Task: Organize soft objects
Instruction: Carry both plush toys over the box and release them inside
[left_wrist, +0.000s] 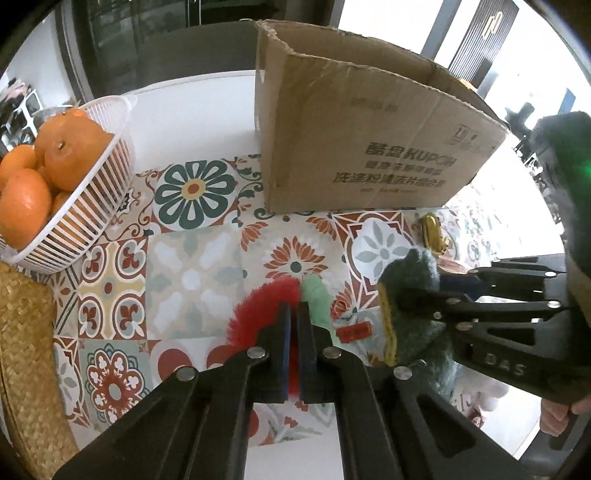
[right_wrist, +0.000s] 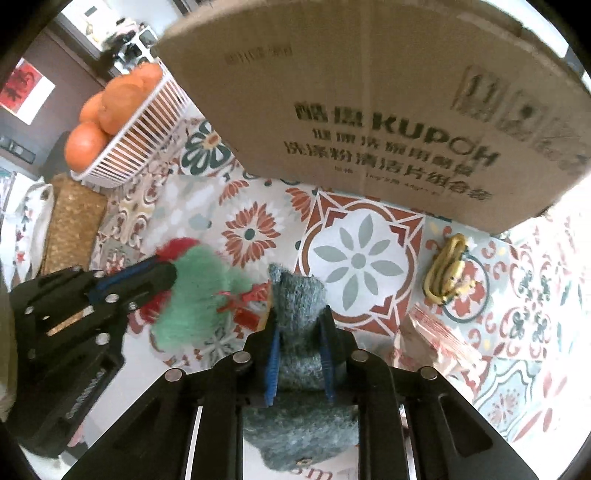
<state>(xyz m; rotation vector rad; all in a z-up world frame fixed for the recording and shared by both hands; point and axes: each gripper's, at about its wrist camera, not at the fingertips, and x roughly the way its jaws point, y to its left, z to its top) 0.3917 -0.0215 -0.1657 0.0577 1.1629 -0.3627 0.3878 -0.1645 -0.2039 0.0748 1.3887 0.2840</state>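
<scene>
Grey-green sock (right_wrist: 301, 332) — lengthwise toward the box (right_wrist: 369, 110)

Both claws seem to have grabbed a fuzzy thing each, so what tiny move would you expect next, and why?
Probably a short lift toward the cardboard box. The left gripper is clamped on the red and mint plush, and the right gripper is clamped on the grey-green woolly item. Both are pinched and the open-topped box stands right behind them, so raising them clear of the tablecloth seems the likely step.
</scene>
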